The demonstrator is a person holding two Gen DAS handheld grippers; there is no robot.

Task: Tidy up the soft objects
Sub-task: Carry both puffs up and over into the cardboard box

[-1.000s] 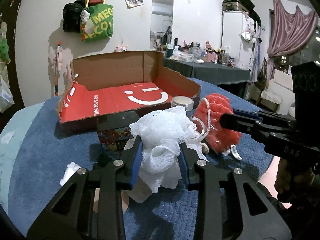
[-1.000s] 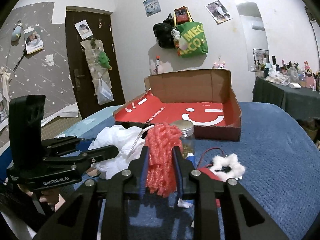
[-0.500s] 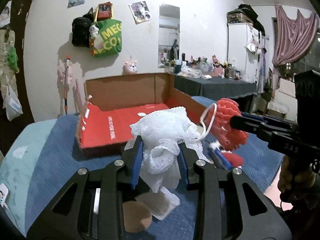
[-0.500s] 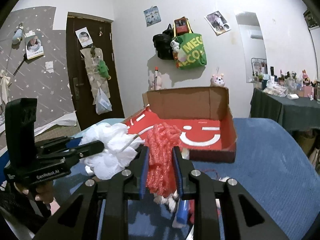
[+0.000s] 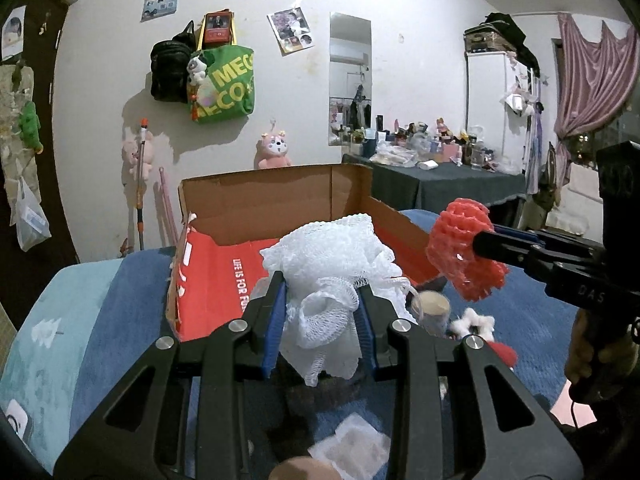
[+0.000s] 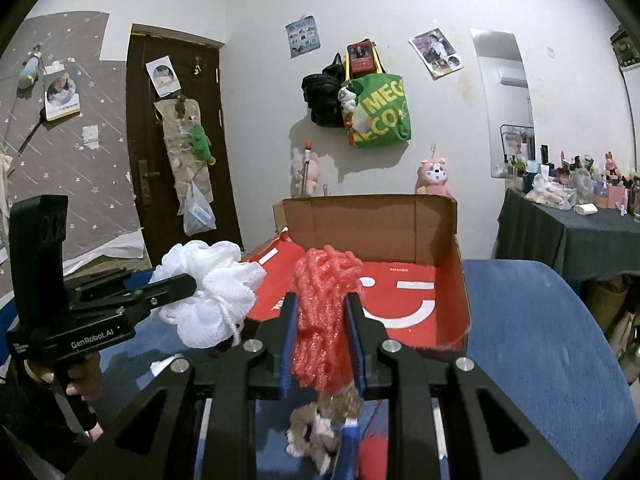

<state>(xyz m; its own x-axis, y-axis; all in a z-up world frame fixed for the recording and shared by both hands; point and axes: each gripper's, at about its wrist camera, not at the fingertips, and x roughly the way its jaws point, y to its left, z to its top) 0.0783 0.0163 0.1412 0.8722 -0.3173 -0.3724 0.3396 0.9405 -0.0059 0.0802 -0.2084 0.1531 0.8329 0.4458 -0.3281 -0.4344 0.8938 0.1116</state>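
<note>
Holding a white mesh sponge (image 5: 328, 264) pinched in my left gripper (image 5: 320, 320) and a red mesh sponge (image 6: 326, 304) in my right gripper (image 6: 322, 336), both above the blue bedding before the open cardboard box (image 6: 400, 304). They look light and squashy, so I grip mid-bunch. Only the right view shows the door (image 6: 172, 144).
</note>
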